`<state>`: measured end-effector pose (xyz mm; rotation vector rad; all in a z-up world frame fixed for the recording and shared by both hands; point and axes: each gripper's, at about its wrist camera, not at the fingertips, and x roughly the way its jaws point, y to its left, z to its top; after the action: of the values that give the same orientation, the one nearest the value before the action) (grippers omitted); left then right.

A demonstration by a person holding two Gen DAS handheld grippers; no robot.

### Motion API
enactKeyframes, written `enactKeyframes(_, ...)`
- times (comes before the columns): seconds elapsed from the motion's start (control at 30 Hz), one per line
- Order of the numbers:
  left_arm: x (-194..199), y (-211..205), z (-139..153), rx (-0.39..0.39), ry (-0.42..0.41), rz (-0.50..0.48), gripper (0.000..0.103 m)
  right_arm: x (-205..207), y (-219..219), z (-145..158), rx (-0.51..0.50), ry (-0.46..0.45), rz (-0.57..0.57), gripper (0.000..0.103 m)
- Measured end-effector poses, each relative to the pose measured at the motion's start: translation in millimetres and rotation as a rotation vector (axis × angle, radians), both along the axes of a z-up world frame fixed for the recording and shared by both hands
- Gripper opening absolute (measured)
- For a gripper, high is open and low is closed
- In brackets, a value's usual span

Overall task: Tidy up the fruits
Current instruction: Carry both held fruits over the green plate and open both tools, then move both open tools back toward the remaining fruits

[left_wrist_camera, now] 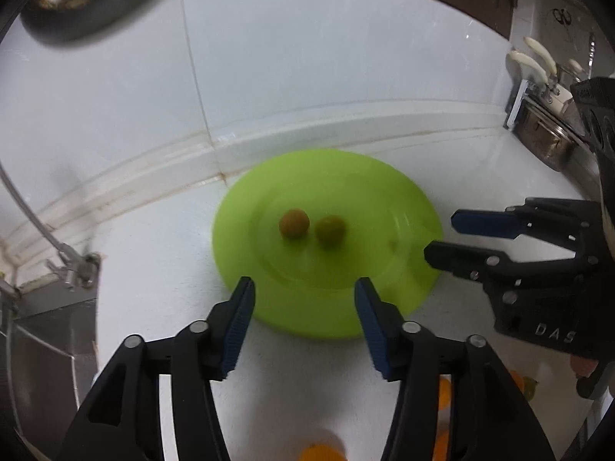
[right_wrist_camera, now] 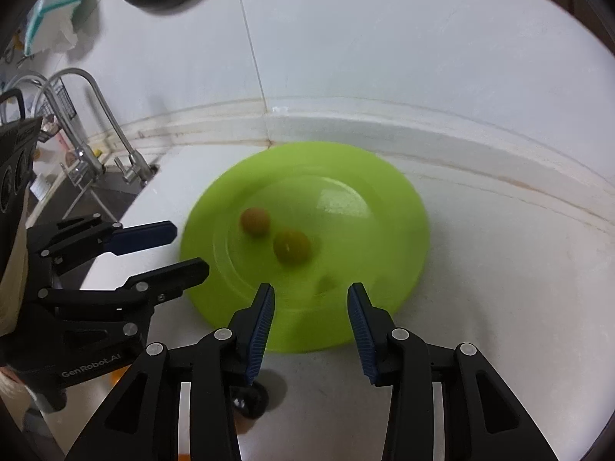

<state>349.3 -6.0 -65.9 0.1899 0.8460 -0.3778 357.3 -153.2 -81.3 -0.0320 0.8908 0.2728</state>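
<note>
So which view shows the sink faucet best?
The right wrist view: the curved faucet stands whole at the left, above the sink. The left wrist view catches only a thin metal tube and its base at the left edge.

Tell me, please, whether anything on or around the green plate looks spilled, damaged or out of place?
Nothing stands out. The green plate lies flat on the white counter, with two small round fruits sitting apart inside it. Both frames are blurred.

Motion blur smears the green plate and softens the two small fruits on it, so their kind cannot be told. At six o'clock in the left wrist view, an orange fruit is cut by the edge; more orange bits hide behind the left hand-held gripper.
</note>
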Motion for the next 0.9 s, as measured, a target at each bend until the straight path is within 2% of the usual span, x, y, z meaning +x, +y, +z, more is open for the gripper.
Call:
enactKeyframes(0.23,-39.0,6.9,30.9,-0.02,-0.094,0.006,0.066,-42.4,0.7,35.1,-0.018,-0.122,-0.028,0.041)
enactKeyframes(0.47,-79.3,12.0,56.2,-0.033,-0.174,0.004,0.076,-86.3,2.5,59.2,-0.033,-0.189,-0.05,0.042)
enactKeyframes(0.5,-84.7,12.7,58.2,-0.037,-0.18,0.001,0.078,-93.2,3.0,62.5,-0.035,-0.199,-0.056,0.047)
enactKeyframes(0.57,-96.4,13.6,62.2,-0.04,-0.195,-0.004,0.08,-106.6,4.8,68.5,-0.043,-0.221,-0.068,0.05)
enactKeyframes(0.67,-115.2,13.6,64.6,-0.035,-0.219,-0.021,0.084,-125.7,3.3,74.2,-0.038,-0.242,-0.09,0.05)
enactKeyframes(0.9,-149.5,12.5,64.4,-0.028,-0.246,-0.046,0.085,-166.2,-1.3,76.1,-0.027,-0.276,-0.156,0.05)
